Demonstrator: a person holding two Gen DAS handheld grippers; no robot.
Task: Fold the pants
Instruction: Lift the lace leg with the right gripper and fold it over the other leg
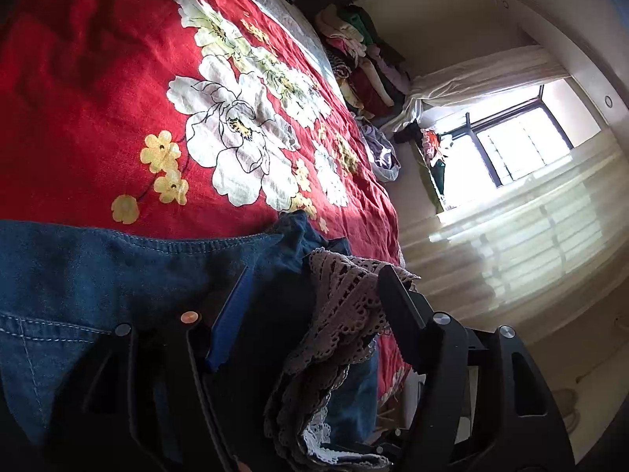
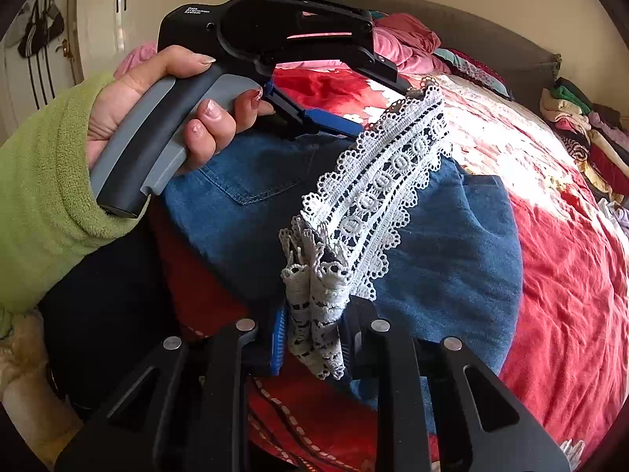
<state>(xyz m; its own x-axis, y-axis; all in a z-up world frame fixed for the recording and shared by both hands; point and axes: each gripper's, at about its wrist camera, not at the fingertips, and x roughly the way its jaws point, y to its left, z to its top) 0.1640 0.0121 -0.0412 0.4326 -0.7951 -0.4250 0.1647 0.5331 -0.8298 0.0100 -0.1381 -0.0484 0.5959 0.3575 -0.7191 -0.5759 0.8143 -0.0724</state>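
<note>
- Pants [image 2: 452, 244]: one pair, blue denim, lying on the bedspread [image 2: 570, 275] across the centre of the right wrist view; a back pocket shows centre left. In the left wrist view the denim fills the lower left.
- Lace trim [image 2: 377, 196]: one white openwork band at the hem of the pants, lifted off the denim and strung diagonally from bottom centre to upper right of centre.
- Right gripper [image 2: 314, 334]: one, bottom centre; jaws nearly closed, pinching the bunched lower end of the lace.
- Left gripper [image 2: 377, 98]: one, upper centre of the right wrist view; jaws stand partly apart with the upper end of the lace lying between them. Whether the pads press on it I cannot tell; the upper finger seems to touch the lace edge.
- Hand [image 2: 165, 106]: one, with a green sleeve, at left of frame, gripping the grey handle of the left gripper.
- Step in hand, as judged: carrying the lace hem over the denim to lay a fold.
- To do it well: keep the band taut and level between both tools, bring both ends down together so that the hem lands square on the denim, and release only once the cloth lies flat.
- Clothes pile [image 2: 582, 129]: one stack of folded garments, right edge.
- Window [image 1: 511, 145]: one, right of the left wrist view.
</note>
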